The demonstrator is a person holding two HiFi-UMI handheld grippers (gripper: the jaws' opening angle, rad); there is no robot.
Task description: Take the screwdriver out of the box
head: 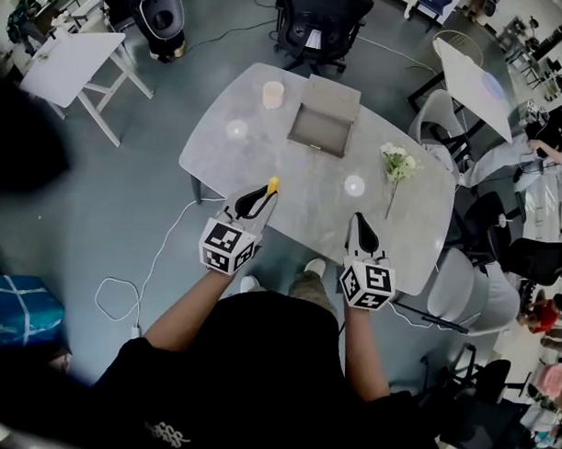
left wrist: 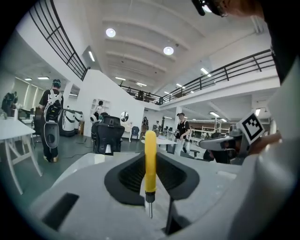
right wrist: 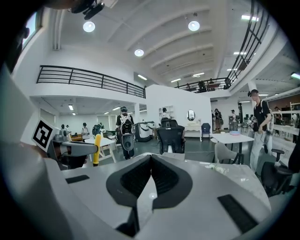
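Note:
The yellow-handled screwdriver [left wrist: 150, 171] stands upright between the jaws of my left gripper [left wrist: 150, 154], which is shut on it; its metal tip points down toward the camera. In the head view my left gripper [head: 266, 194] hangs over the near left edge of the grey table [head: 265, 163], with the screwdriver [head: 273, 184] sticking out past its tips. The open cardboard box [head: 323, 119] lies at the table's far side, well away from both grippers. Over the near edge my right gripper [head: 359, 226] is shut with nothing in it. The right gripper [right wrist: 150, 157] view also catches the screwdriver [right wrist: 97, 149] at its left.
A pale cup [head: 273, 94] stands left of the box and a sprig of white flowers [head: 396, 166] lies on the table's right. A black office chair [head: 317, 22] is behind the table, grey chairs [head: 459, 276] to the right, a white folding table [head: 70, 60] at far left.

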